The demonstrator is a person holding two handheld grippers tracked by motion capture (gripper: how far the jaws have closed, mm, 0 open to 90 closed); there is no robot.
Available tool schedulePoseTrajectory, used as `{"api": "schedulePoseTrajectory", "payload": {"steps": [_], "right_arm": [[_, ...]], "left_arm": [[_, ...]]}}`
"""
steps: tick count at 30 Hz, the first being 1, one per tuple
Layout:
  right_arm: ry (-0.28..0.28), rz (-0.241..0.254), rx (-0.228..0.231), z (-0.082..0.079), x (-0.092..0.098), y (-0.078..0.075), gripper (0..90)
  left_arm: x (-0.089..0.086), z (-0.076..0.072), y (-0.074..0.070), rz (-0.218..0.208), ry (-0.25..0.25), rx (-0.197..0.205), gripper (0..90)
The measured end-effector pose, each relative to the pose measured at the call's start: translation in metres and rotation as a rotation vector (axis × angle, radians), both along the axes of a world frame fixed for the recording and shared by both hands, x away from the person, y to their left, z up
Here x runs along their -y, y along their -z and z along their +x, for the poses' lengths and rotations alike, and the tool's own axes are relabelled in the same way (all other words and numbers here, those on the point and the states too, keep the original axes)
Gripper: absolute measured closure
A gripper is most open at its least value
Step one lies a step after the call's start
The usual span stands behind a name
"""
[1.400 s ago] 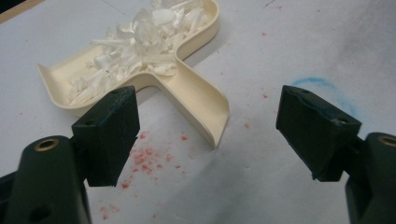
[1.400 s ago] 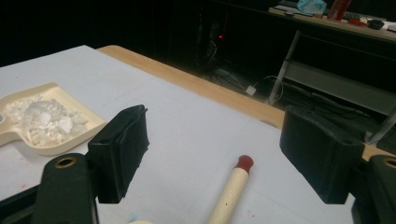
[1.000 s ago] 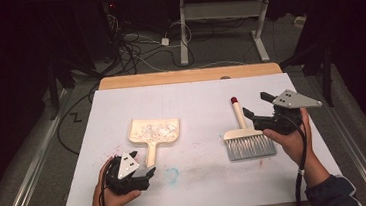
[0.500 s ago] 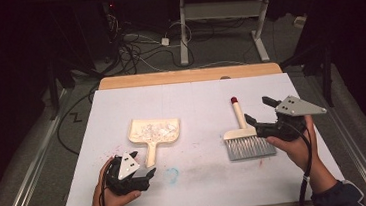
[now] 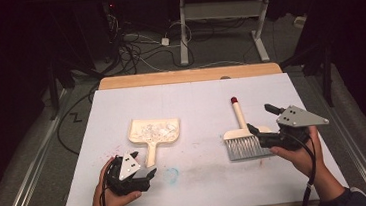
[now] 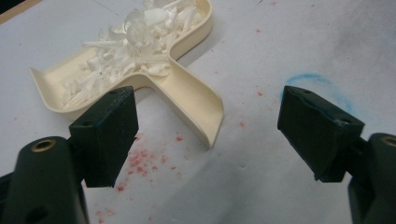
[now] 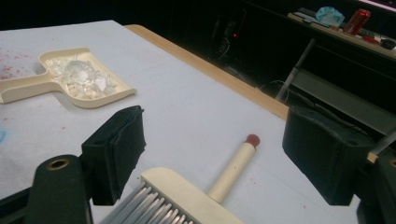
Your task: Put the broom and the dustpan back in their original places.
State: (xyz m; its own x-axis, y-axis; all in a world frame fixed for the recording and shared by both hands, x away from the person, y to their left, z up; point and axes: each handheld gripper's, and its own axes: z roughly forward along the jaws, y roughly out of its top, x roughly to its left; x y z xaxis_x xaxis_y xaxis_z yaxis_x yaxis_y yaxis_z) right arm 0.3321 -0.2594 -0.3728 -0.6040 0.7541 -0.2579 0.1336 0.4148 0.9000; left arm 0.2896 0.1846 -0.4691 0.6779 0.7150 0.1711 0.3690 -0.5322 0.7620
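Now the right gripper (image 5: 265, 123) is released and has moved back from the brush (image 5: 243, 140) at lower right; left gripper (image 5: 139, 169) also released near the full dustpan (image 5: 153, 131), so sweeping seems finished.

Cream dustpan (image 5: 154, 131) (holding white scraps) lies flat, well left of grey-bristled brush (image 5: 242, 140).

Smooth cream plastic dustpan (image 6: 187, 93), matt white paper-covered table (image 5: 196, 102), wooden-handled brush (image 7: 219, 182)
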Motion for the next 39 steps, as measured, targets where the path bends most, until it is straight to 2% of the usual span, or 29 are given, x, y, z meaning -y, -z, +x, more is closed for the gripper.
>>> {"api": "schedulePoseTrajectory", "payload": {"steps": [6, 10, 18, 24, 27, 29, 35, 39], "right_arm": [[-0.002, -0.007, 0.002, -0.006, 0.003, 0.004, 21.7], [0.005, -0.030, 0.009, -0.011, 0.006, 0.008, 21.7], [0.023, -0.043, 0.007, -0.016, 0.018, 0.021, 21.9], [0.032, -0.042, -0.003, -0.022, 0.029, 0.033, 21.9], [0.033, -0.037, 0.008, -0.025, 0.035, 0.038, 22.1], [0.035, -0.029, 0.006, -0.027, 0.038, 0.041, 22.1], [0.046, -0.017, 0.005, -0.033, 0.049, 0.054, 22.4], [0.056, -0.015, -0.013, -0.038, 0.056, 0.062, 22.3]], "left_arm": [[0.000, 0.000, 0.000, 0.000, 0.000, 0.000, 19.6], [0.000, 0.000, 0.000, 0.005, 0.004, -0.001, 19.6], [0.001, 0.000, 0.000, 0.010, 0.009, 0.007, 19.6], [0.002, 0.000, 0.001, 0.019, 0.014, 0.009, 19.6], [0.003, 0.000, 0.001, 0.018, 0.017, 0.009, 19.6], [0.003, 0.001, 0.001, 0.025, 0.024, 0.021, 19.5], [0.004, 0.001, 0.002, 0.023, 0.020, 0.007, 19.5], [0.004, 0.002, 0.002, 0.024, 0.018, 0.007, 19.4]]}}
